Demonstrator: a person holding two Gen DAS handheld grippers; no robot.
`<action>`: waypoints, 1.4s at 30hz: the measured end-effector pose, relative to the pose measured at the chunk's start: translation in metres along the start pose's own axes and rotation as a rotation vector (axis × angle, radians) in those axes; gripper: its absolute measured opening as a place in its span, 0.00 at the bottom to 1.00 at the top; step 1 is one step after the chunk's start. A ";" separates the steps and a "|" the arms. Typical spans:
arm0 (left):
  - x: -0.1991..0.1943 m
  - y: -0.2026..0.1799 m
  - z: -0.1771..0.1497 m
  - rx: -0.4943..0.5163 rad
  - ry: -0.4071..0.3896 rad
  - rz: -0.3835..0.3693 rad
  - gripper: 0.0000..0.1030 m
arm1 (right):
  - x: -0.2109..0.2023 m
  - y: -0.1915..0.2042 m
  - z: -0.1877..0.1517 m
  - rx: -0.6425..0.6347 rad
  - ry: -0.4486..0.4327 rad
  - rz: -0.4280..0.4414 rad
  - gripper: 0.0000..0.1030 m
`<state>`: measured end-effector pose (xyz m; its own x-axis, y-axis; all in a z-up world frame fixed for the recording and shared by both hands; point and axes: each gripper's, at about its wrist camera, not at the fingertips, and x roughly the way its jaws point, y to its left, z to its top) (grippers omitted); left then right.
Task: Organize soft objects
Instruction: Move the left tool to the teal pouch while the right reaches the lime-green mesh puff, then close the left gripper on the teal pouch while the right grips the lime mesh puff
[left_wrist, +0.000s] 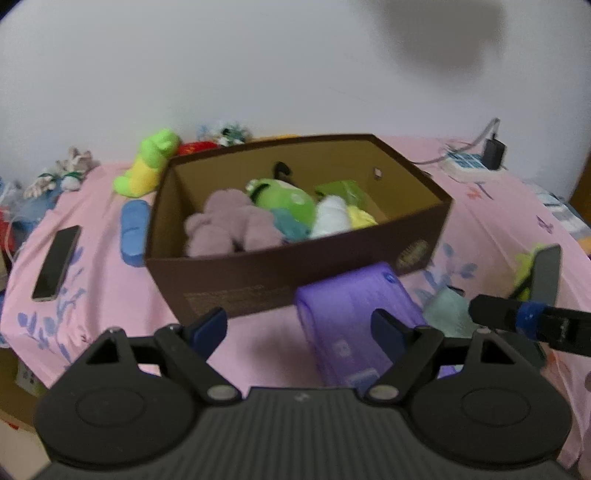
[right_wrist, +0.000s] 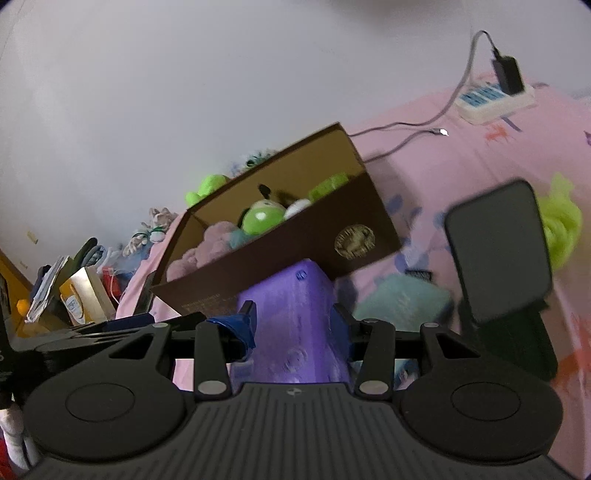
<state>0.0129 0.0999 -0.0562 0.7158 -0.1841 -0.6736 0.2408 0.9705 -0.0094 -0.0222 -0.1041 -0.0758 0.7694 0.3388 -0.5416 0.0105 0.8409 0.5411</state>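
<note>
Gripping the purple pack (right_wrist: 295, 317) with my right gripper (right_wrist: 293, 321), left gripper (left_wrist: 299, 328) open, I'd lift it clear over the box (left_wrist: 295, 258) rim.

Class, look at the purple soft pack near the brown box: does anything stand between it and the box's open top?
Nothing visible stands between the purple pack, gripped by the right claw, and the brown box. Only the box's own near wall must be cleared. Plush toys already fill much of the floor inside.
</note>
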 end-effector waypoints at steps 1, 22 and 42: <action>0.000 -0.003 -0.003 0.008 0.006 -0.017 0.81 | -0.002 -0.001 -0.003 0.007 0.000 -0.007 0.28; 0.011 -0.082 -0.025 0.225 0.009 -0.218 0.81 | -0.066 -0.075 -0.033 0.168 0.001 -0.168 0.28; 0.070 -0.156 -0.005 0.496 0.082 -0.239 0.98 | -0.069 -0.198 0.033 0.397 0.011 -0.135 0.29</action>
<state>0.0220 -0.0635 -0.1052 0.5552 -0.3581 -0.7506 0.6839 0.7102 0.1670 -0.0564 -0.3075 -0.1241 0.7373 0.2434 -0.6302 0.3577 0.6507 0.6698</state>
